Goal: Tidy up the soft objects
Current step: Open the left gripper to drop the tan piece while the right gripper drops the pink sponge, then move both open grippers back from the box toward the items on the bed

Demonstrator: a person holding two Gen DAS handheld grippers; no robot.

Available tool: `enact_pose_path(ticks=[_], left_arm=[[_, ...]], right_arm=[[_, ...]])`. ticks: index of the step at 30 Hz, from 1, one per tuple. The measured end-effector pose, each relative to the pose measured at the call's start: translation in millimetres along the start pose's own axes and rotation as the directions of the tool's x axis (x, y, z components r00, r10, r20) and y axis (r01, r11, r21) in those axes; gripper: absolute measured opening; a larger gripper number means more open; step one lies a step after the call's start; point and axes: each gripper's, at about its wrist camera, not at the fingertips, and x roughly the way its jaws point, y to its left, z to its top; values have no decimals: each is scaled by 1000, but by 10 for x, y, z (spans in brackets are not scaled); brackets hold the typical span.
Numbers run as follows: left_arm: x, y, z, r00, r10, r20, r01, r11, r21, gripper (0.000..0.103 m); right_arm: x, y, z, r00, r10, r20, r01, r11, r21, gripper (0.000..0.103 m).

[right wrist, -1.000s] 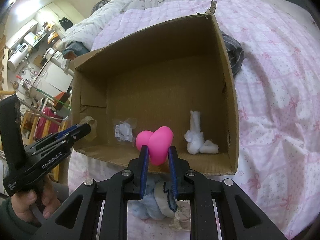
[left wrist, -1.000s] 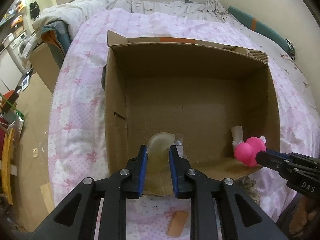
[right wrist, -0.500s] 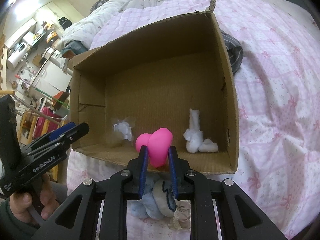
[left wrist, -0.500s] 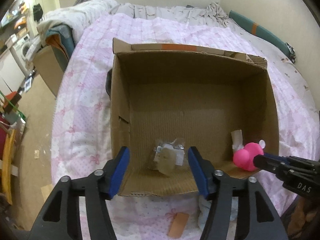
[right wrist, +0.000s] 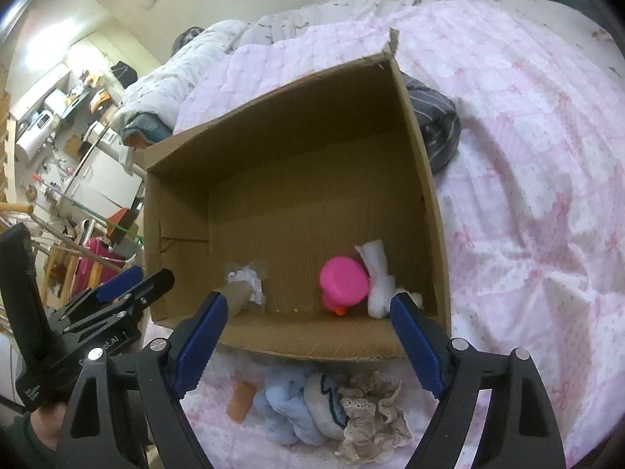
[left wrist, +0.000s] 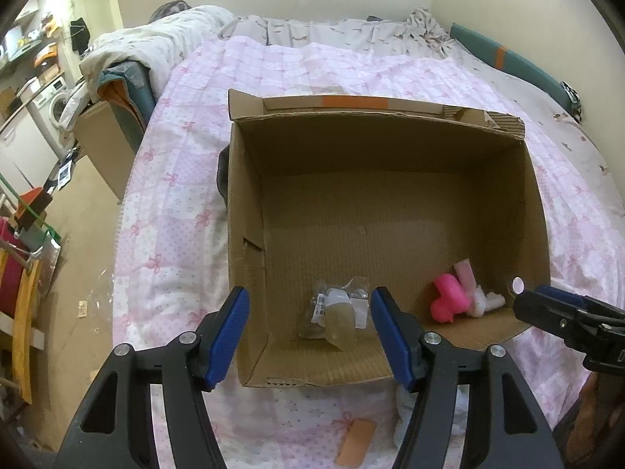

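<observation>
An open cardboard box [left wrist: 246, 195] [right wrist: 425, 179] sits on the pink bed. Inside near its front wall lie a beige soft piece [left wrist: 341, 318] [right wrist: 238, 297] on a clear packet [left wrist: 357, 293], a pink toy duck [left wrist: 449, 301] [right wrist: 343, 279], and white stuffing [left wrist: 482, 299] [right wrist: 377, 277]. My left gripper [left wrist: 308, 332] is open and empty above the box's front edge, over the beige piece. My right gripper [right wrist: 308, 344] is open and empty above the front edge, over the duck. A blue and lace soft bundle [right wrist: 332, 406] lies on the bed in front of the box.
An orange-brown tag [left wrist: 357, 443] [right wrist: 242, 396] lies on the bed before the box. A dark striped cloth [right wrist: 433, 125] lies beside the box's right wall. The bed edge drops to a cluttered floor [left wrist: 62, 234] at left. A wall runs behind the bed.
Both grippers opened. The beige piece dropped from my left gripper into the box, then the pink duck dropped from my right gripper beside the white stuffing. Both grippers pulled back a little.
</observation>
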Motion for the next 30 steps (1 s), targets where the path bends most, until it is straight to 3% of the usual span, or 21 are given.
enact_pose_path(ticks=[19,24,26,30], left_arm=[[-30,-15,6,998,61,17,-62,998,7,62],[-71,18,7,999,35,14,-34,999,-8,62],[-87,38,-12,1000,11,-7,-11,1000,-17,62],[-200,100,-22,1000,-16,15,17,999,-44,62]], right_arm=[[-5,-14,-5,1000,-17,5,17,1000,0,91],[-59,-5,16,1000,-12,23,12,1000,-4,92],[-116,-18,19,999,9,48,-10,1000,9,101],[-204,-34,12,997,8,75,-9,1000,21,103]])
